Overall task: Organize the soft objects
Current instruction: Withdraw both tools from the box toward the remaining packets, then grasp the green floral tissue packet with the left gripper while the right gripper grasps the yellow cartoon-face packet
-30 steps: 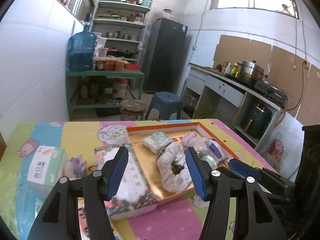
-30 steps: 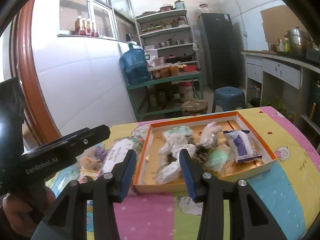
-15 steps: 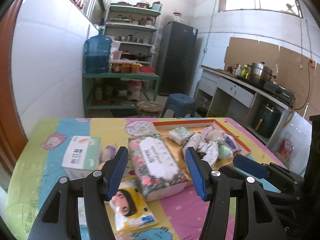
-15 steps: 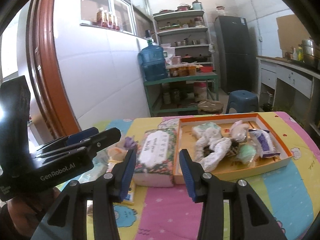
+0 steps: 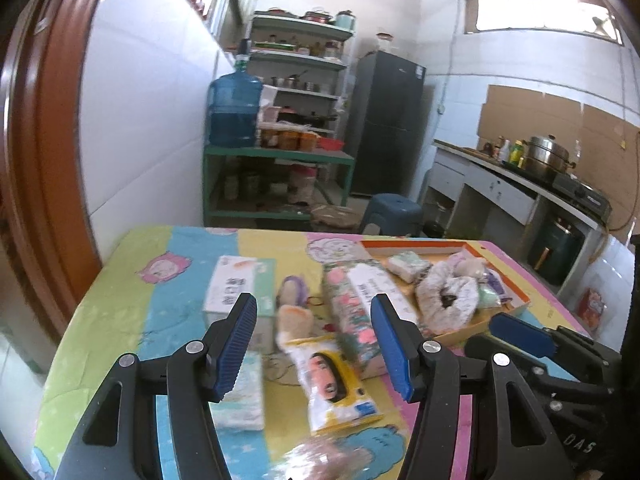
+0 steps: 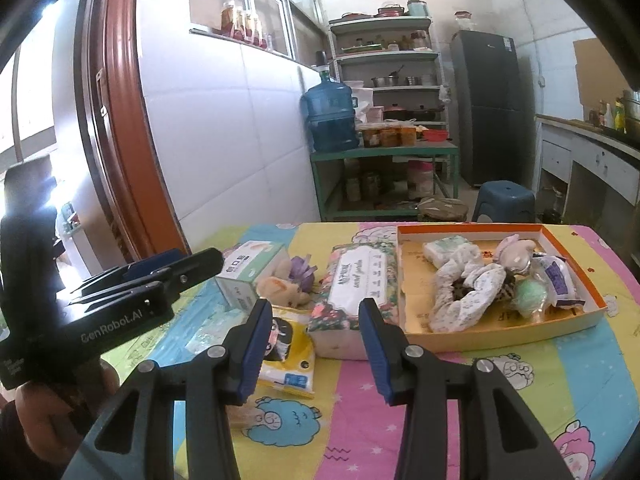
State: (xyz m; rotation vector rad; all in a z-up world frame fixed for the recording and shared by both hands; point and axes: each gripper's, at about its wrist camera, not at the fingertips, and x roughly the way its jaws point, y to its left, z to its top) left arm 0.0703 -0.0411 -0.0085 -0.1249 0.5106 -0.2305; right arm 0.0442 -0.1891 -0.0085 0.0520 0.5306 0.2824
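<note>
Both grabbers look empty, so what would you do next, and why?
Probably ease the left gripper down onto the yellow tissue pack. It lies loose on the table between the open jaws, outside the orange tray, and the right gripper is empty too.

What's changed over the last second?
Both grippers swung left, away from the tray: the left gripper now faces the yellow pack, the right gripper the floral tissue pack. Nothing grabbed or released. Both jaws open and empty as before; items on the table unmoved.
</note>
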